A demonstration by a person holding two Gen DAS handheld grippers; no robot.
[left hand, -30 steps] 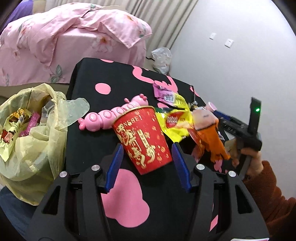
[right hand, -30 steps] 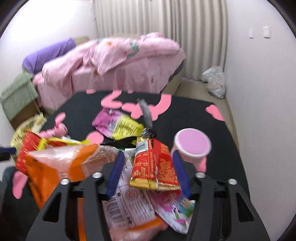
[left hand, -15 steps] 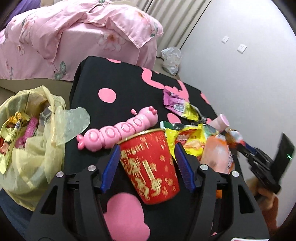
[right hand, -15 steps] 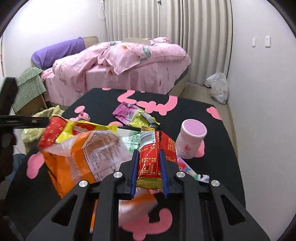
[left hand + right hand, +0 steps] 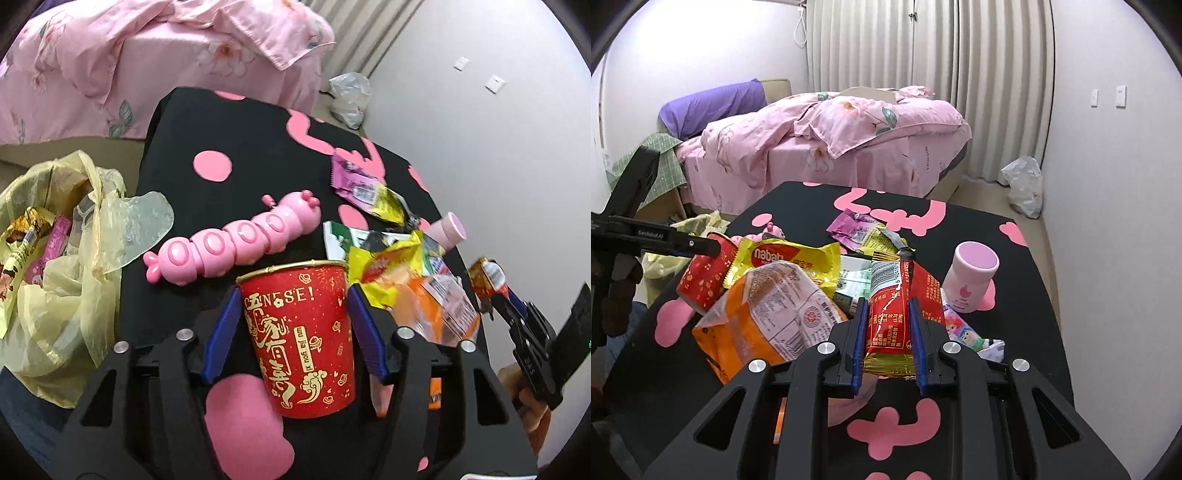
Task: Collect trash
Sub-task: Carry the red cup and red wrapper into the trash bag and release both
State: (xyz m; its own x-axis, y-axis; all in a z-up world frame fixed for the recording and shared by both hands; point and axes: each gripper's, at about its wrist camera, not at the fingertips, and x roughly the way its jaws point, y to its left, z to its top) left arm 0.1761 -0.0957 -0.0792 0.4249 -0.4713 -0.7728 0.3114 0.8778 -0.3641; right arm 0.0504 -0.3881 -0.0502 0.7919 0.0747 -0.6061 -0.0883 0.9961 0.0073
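Right tool (image 5: 888,334) is clamped on a red wrapper (image 5: 886,314), lifted just above the pile on the desk (image 5: 258,155). Left tool (image 5: 291,332) straddles the red cup (image 5: 301,339), jaws closing, pads at its sides but grip not clearly firm. I'd squeeze the cup low and gently so it doesn't crush, then carry both to the yellow bag (image 5: 55,288) at the desk's left edge, clearing the pink toy (image 5: 236,243).
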